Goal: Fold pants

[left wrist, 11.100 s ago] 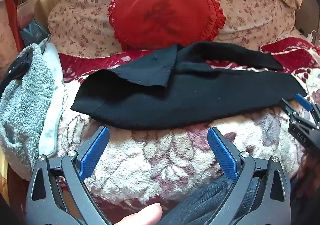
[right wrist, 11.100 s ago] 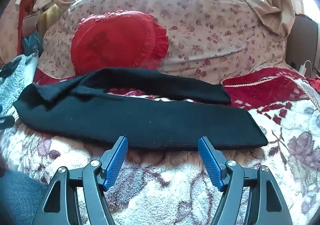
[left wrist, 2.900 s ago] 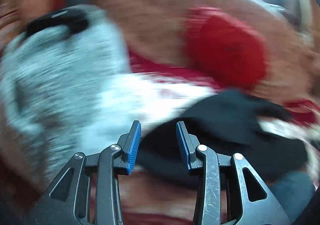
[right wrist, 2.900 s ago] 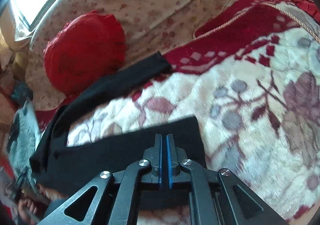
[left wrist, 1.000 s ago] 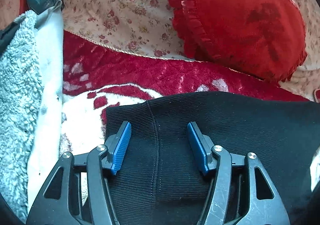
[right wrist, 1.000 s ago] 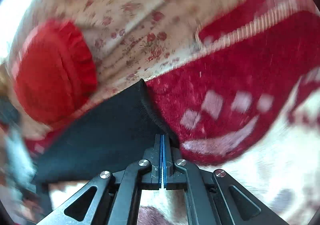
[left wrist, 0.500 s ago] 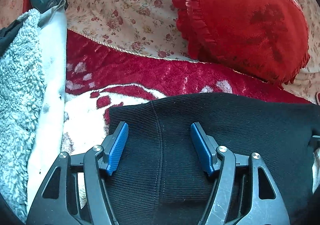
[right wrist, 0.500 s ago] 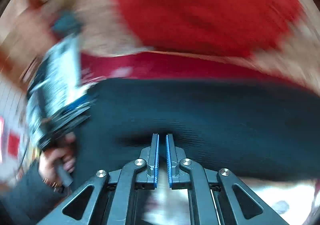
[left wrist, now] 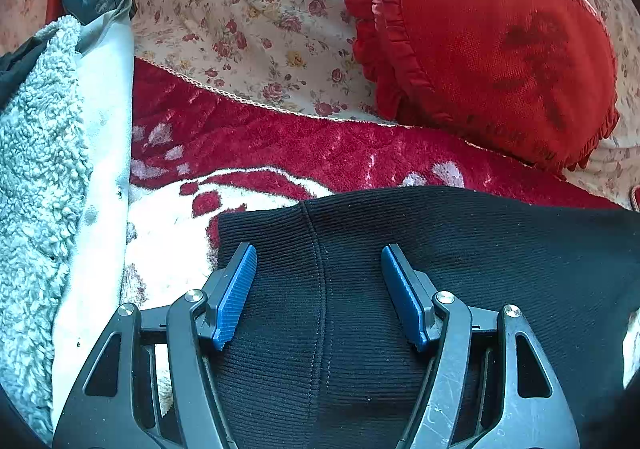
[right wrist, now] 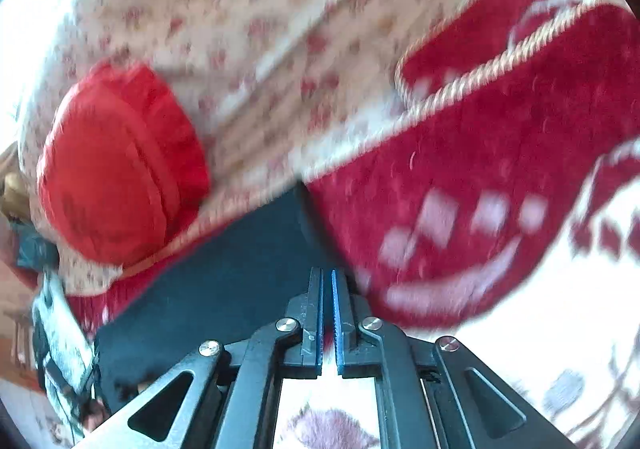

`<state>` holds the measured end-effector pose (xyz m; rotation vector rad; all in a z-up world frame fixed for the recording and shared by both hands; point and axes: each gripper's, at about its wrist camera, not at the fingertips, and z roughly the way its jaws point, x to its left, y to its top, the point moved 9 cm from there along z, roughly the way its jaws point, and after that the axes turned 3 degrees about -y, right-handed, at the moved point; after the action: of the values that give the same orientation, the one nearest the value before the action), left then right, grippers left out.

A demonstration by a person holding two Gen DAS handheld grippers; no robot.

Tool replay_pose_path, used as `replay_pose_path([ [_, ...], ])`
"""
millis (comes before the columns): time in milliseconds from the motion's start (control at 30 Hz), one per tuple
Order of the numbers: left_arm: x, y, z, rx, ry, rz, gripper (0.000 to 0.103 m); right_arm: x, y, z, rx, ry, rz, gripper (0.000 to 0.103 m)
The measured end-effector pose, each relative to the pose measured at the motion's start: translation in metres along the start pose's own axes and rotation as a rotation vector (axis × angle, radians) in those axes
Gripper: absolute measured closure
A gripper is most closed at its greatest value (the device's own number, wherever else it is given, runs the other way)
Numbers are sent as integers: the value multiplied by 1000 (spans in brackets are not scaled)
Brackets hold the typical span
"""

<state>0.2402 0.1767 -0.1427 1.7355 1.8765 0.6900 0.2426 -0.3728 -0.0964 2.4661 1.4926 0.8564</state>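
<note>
Left gripper [left wrist: 318, 265] fingers [left wrist: 236, 295] spread over black pants [left wrist: 460, 269], not gripping. Right gripper [right wrist: 327, 289] fingers nearly closed, no cloth seen between.

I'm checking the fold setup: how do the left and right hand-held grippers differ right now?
The left hand-held gripper is open, blue pads spread over the ribbed black pants; the right hand-held gripper has its pads almost together, nothing visibly between them. The left view is sharp, the right view is motion-blurred. The left sits over the pants' seam, the right at their edge by the red blanket. Both have black frames and blue pads.
</note>
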Motion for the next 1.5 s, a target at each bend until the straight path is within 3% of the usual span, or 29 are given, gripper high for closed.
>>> replay_pose_path([
  [67,0,0,0,0,-1,-1,37,17,14,5,-4,35,-42,92],
  [167,0,0,0,1,0,-1,37,33,34,20,26,11,-118,87],
  [367,0,0,0,-2,-1,-3,37,21,48,51,86,-36,-84,86],
  [633,0,0,1,-7,-2,-9,37,16,49,75,156,-96,-132,86],
  [833,0,0,0,-10,4,-8,36,23,44,84,202,-7,-143,86],
  [867,0,0,1,-10,4,-8,36,24,44,84,202,-14,-162,92],
  [900,0,0,0,-9,4,-8,36,27,44,80,183,-29,-195,100],
  [933,0,0,0,-7,7,-8,36,30,44,77,178,-27,-217,101],
  [1100,0,0,0,-7,9,-6,36,45,41,33,83,-86,-355,101],
  [1233,1,-1,0,7,10,-3,36,54,30,-8,12,-69,-385,101],
  [1333,3,5,-10,37,-38,16,37,58,8,-45,-76,-30,-363,101],
  [1500,50,32,-72,-71,-73,37,37,56,-51,-78,-190,42,-318,101],
])
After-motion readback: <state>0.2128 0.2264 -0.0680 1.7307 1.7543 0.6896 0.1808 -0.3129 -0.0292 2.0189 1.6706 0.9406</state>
